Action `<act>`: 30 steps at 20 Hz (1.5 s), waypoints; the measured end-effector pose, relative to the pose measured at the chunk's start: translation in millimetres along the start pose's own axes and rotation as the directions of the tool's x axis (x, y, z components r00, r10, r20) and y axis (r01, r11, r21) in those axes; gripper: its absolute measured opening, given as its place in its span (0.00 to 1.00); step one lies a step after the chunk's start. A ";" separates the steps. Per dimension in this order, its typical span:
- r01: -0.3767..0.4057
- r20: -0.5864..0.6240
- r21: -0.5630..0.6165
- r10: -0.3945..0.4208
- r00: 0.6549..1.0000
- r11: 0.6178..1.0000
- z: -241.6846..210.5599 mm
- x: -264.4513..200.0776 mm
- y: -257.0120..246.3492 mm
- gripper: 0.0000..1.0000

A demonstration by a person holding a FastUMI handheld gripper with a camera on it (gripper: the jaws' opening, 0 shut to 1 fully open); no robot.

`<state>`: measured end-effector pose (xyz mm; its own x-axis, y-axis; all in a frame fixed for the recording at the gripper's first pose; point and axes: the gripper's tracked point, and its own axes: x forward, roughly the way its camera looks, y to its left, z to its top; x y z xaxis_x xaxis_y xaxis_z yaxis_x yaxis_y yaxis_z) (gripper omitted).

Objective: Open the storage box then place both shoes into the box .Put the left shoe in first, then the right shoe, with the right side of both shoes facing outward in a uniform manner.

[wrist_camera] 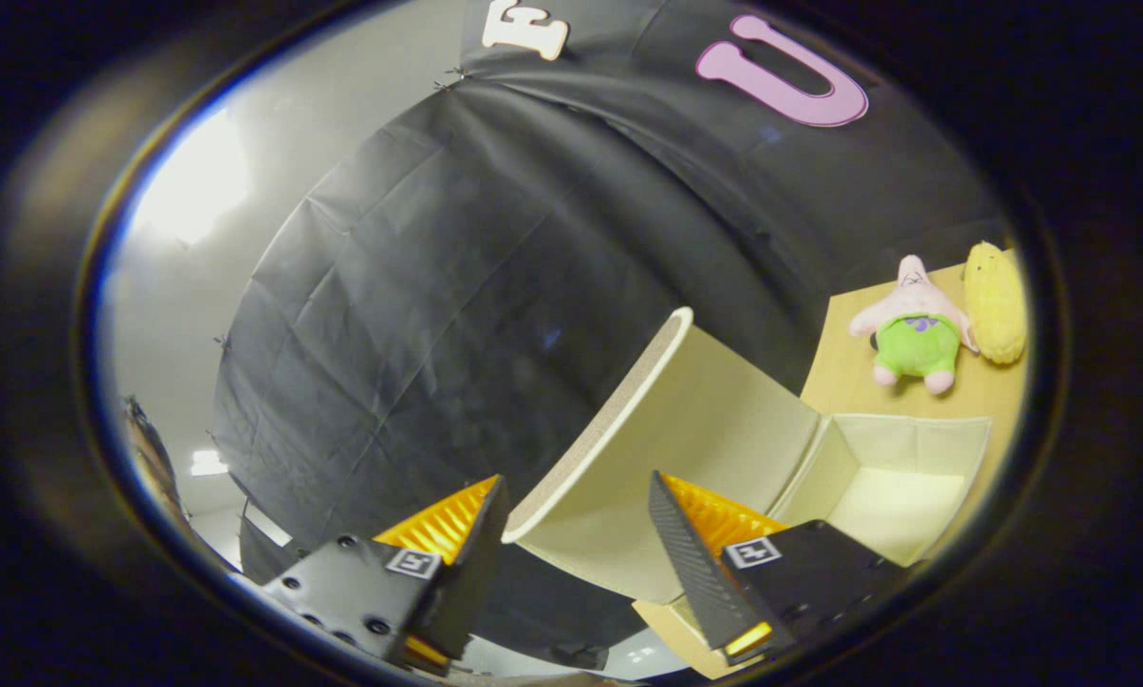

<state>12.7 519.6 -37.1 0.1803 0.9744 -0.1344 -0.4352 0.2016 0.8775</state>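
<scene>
Tool (579, 523) gaping, box lid (686, 420) between fingers

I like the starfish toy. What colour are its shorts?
Green, with a purple mark, on the pink starfish toy beyond the open tongs, seen in the gripper view.

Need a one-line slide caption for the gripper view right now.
Gripper open around the raised lid of the storage box, plush toys on the table beyond.

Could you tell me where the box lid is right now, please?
In the gripper view the lid stands raised, hinged to the open box, its free edge between the open jaws of the gripper.
</scene>
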 end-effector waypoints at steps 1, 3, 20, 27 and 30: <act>0.004 0.011 -0.018 -0.004 1.000 1.000 0.0 -2.9 1.3 0.99; 0.032 0.030 -0.075 -0.030 0.999 0.997 2.6 -12.7 -1.9 0.99; 0.371 0.296 -0.351 -0.274 0.915 0.860 30.2 -155.5 -49.1 0.99; 0.512 0.334 -0.405 -0.399 0.854 0.757 28.5 -219.8 -92.7 1.00; 0.563 0.347 -0.416 -0.448 0.824 0.714 29.3 -245.7 -110.9 1.00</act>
<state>42.5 254.9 -87.9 0.6494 0.6780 -0.3444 -0.5760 0.7342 0.3594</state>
